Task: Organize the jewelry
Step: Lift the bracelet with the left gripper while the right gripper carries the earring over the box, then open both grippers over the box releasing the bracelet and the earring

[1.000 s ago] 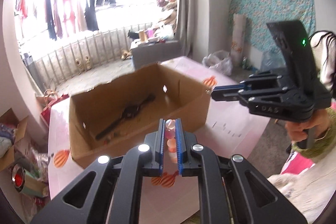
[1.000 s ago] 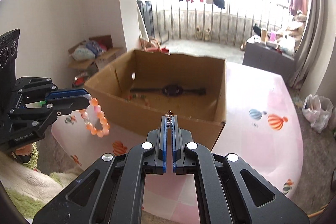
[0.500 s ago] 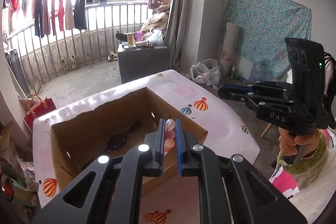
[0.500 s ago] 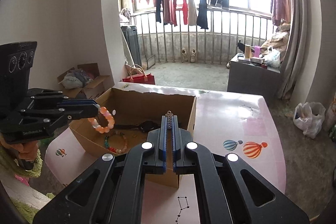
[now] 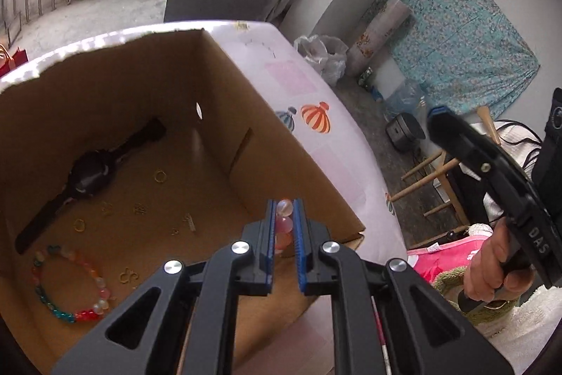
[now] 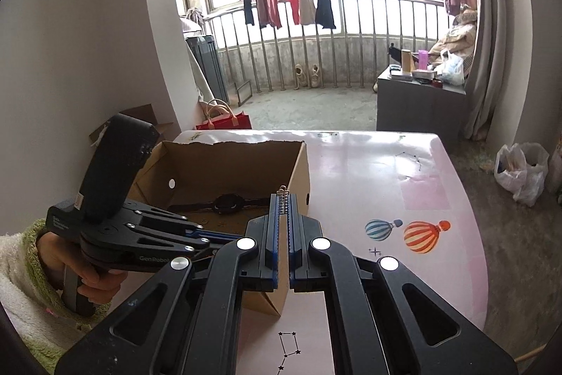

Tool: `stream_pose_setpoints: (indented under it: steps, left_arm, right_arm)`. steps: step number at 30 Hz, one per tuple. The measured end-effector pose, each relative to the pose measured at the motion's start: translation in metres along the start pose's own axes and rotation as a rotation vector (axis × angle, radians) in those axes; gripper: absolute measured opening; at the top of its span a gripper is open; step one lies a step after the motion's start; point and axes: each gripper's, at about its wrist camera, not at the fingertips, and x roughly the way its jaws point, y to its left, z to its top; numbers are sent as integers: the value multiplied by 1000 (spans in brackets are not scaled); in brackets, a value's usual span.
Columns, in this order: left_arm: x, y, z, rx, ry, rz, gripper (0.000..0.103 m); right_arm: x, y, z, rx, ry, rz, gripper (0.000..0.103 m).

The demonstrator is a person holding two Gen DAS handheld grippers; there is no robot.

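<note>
My left gripper (image 5: 283, 209) is shut on a peach bead bracelet (image 5: 283, 224) and hangs over the near right corner of the open cardboard box (image 5: 267, 143). In the box lie a black watch (image 5: 91, 174), a multicoloured bead bracelet (image 5: 70, 287) and several small gold rings and charms (image 5: 159, 176). My right gripper (image 6: 283, 199) is shut on a small silver spring-like piece (image 6: 283, 201) and is held above the table beside the box (image 6: 302, 164). The left gripper also shows in the right wrist view (image 6: 210, 236), low over the box.
The box stands on a pink table (image 6: 404, 199) with balloon stickers (image 6: 421, 236). The table's right edge drops to the floor, where a white plastic bag (image 6: 520, 171) lies. A grey cabinet (image 6: 418, 101) stands by the balcony railing.
My left gripper has moved forward and tilted down over the box with the bracelet. My right gripper has drawn back and risen, still shut on the silver piece.
</note>
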Motion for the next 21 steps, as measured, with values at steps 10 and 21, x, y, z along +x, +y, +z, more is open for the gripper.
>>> stream_pose_setpoints:
  steps: [10, 21]
  left_arm:
    - [3, 21, -6, -125, 80, 11, 10]
    - [-101, 28, -41, -85, -195, 128, 35]
  right_arm:
    - [3, -3, -1, 32, 37, -16, 2]
    - [42, 25, 36, -13, 246, 243, 2]
